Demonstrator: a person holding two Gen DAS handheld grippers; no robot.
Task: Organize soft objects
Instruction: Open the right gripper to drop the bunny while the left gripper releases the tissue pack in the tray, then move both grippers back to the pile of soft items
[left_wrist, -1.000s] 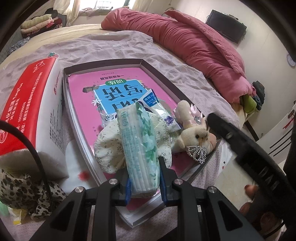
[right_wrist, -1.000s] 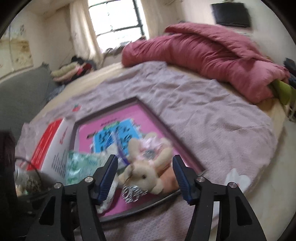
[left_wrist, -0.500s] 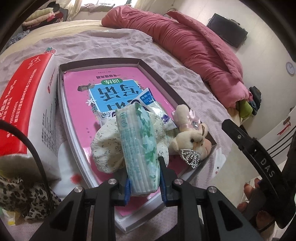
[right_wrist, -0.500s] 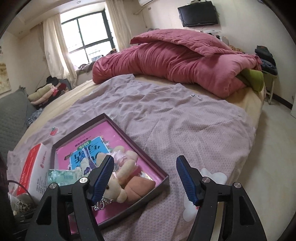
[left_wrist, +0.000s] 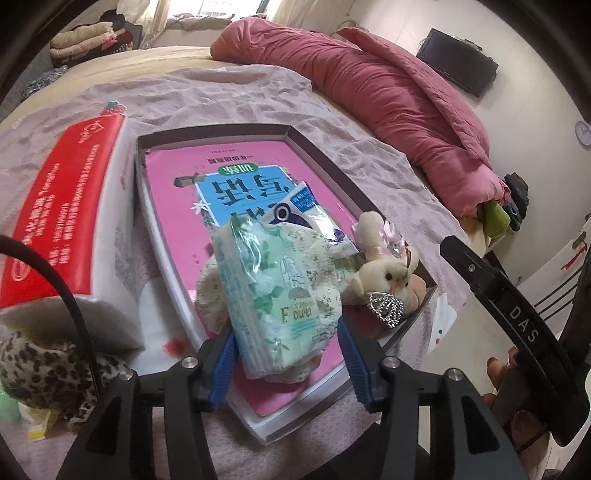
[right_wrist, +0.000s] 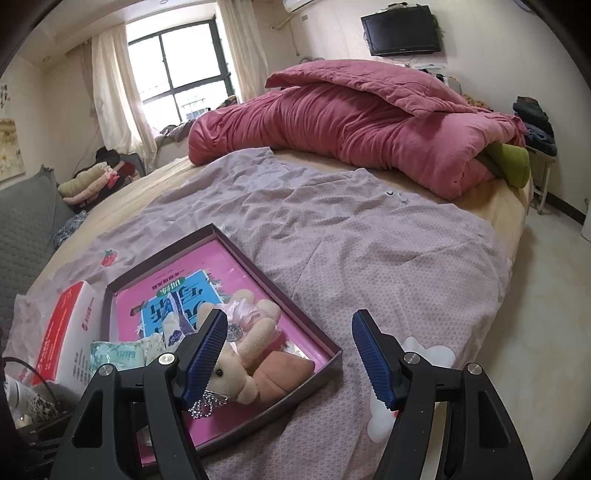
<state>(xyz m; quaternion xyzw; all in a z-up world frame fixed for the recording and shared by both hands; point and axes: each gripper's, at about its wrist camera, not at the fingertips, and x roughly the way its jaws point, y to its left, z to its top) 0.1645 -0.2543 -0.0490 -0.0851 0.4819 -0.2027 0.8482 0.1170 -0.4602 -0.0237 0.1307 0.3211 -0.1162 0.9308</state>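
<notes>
"Flower" tissue pack

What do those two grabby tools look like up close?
Both are black plastic. The left gripper has two angular fingers with ribbed blue pads and silver screws; a black cable loops past it. The right gripper looks the same: black arms, toothed blue pads, silver screws. From the left camera its side shows white letters, "DAS".

Right hand-held gripper jaws wide apart, nothing between them, above bed. Plush bunny and tissue pack in shallow box.
</notes>
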